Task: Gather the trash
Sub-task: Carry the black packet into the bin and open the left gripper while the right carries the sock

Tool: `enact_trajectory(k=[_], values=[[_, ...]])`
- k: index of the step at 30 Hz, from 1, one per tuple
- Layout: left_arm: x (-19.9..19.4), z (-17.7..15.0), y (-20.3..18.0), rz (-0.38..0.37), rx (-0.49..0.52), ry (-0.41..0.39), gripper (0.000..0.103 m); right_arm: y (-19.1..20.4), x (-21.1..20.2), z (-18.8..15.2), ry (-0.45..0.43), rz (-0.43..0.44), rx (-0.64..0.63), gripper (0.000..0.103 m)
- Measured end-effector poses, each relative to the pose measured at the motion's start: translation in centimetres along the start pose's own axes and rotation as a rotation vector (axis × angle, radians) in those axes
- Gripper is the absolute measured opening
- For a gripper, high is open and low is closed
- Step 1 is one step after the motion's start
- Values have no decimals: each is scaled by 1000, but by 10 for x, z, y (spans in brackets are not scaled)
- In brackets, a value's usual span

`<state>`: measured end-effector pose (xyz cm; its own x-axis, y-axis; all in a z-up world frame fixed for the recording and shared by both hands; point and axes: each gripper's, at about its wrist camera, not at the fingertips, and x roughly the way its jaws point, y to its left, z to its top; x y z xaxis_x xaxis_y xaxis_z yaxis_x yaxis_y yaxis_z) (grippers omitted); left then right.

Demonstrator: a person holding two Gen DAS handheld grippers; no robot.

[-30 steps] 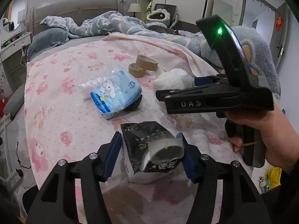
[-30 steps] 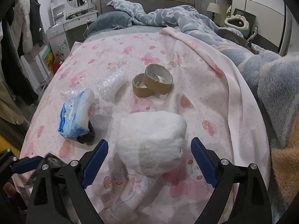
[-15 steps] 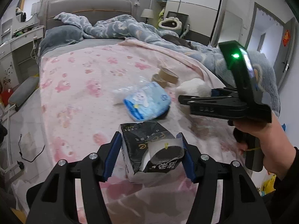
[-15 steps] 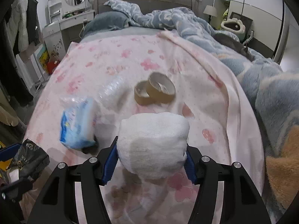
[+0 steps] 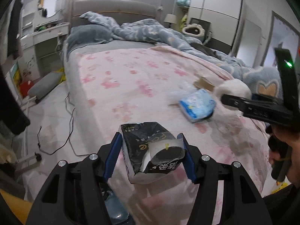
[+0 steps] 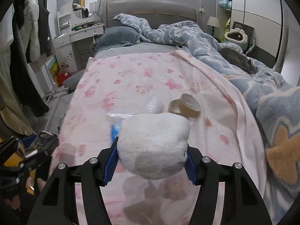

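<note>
Left wrist view: left claw (image 5: 150, 155) is clamped on a torn black packet (image 5: 150, 150), blue pads pressing both flanks, packet held off the pink blanket (image 5: 131, 78) near the bed's foot edge. Risk here, imo: the packet's ripped open at the front w/ a loose flap curling out, so if it tips, whatever's left inside could spill onto the bed or floor; the thin film could also slide out of the pads since only its sides are pinched. Writing: gold lettering reading roughly "FO.." plus an "e"-type logo, and white Chinese characters on the flap, seen upside down, can't read them properly. At 3 o'clock sits a blue-white tissue pack (image 5: 196, 106), cartoon print on it, text too blurred. Just past it, cardboard tape rings (image 5: 203, 83), partly hidden. Right claw (image 5: 236, 103) comes in from 3 o'clock, side on, white wad at its tip. Right wrist view: right claw (image 6: 152, 161) is closed on a white towel wad (image 6: 153, 146), which bulges well beyond the pads. Risk: soft, squashy stuff, grip's only on the lower sides, so it may sag or slip free in a quick swing. Tape rings (image 6: 184, 106) at 1 o'clock and the blue pack peeking out at 10 o'clock aren't collected yet. Both claws full, so neither can catch a drop. No readable writing in this view.
</note>
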<state>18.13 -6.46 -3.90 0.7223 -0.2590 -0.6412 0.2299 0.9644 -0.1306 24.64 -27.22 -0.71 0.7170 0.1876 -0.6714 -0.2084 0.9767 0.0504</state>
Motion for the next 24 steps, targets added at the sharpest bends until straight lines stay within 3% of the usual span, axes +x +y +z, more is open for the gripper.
enact_trajectory(k=[8, 24], values=[[-20, -12, 44, 76, -35, 29, 63, 50, -26, -7, -9, 75, 18, 62], [-10, -78, 135, 162, -168, 273, 63, 164, -26, -26, 59, 206, -70, 62]])
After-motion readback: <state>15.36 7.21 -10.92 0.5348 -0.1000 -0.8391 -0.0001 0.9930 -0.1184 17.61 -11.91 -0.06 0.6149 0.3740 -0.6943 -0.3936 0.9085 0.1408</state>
